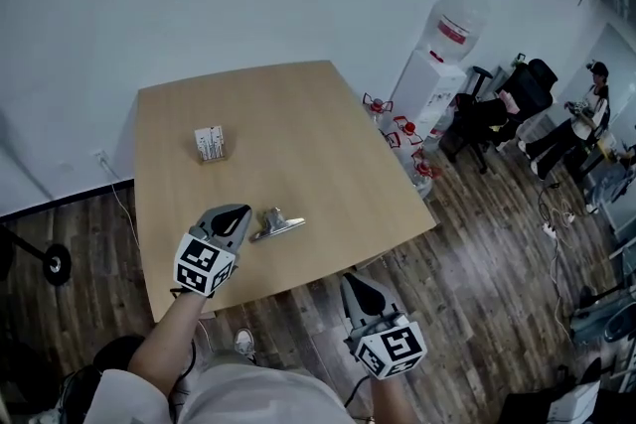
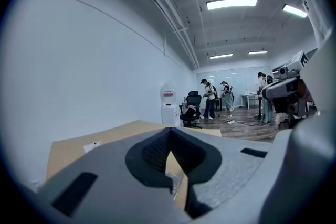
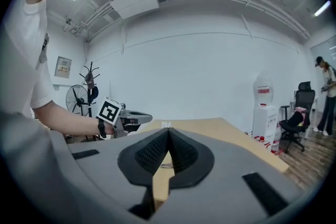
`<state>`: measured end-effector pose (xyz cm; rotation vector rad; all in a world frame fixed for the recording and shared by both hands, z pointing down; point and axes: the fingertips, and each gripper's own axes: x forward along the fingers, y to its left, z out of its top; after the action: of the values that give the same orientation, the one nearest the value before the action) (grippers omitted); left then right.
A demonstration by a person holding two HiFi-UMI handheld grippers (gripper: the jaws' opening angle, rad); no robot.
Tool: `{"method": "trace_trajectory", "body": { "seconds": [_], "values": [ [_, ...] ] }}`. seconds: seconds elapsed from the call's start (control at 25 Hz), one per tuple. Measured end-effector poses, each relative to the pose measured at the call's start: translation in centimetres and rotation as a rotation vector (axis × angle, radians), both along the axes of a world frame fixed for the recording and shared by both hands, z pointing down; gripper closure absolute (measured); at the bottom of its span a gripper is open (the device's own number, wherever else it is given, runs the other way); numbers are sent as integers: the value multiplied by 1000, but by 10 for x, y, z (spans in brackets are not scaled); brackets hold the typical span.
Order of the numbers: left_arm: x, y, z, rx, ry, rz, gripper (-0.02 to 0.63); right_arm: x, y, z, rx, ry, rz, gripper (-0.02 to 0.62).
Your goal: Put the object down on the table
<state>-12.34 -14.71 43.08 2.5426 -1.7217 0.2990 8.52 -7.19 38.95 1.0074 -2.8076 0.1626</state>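
Metal clip [image 1: 277, 224] lies flat on desk [image 1: 298, 119], just beside L tongs [image 1: 237, 213]. L tongs & R tongs [image 1: 358, 283] both shut tip-to-tip, nothing held. Clip prob. light, stiff, slick; best pinched firmly across its narrow body.

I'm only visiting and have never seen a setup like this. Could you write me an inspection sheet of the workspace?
Surface: light wooden table on a dark plank floor.
Job's things: silver metal object lies on the table near the front edge, free of both claws.
Clutter: small white box farther back on the table.
Grippers: left claw shut, empty, beside the metal object; right claw shut, empty, just off the table's front edge.
Cables: white cable on the floor at right; thin cable by the left wall.
Surroundings: water dispenser, office chair, a person at far right.
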Motion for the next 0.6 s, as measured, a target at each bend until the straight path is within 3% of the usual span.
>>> {"method": "trace_trajectory", "body": {
  "seconds": [0.32,0.6],
  "values": [
    [-44,26,-44,71,52,-93,600,-11,-10,-17,-48,-73,-20,597],
    [-60,51,-82,166,87,-82,600,-4,-23,-24,-44,-63,20,597]
  ]
}}
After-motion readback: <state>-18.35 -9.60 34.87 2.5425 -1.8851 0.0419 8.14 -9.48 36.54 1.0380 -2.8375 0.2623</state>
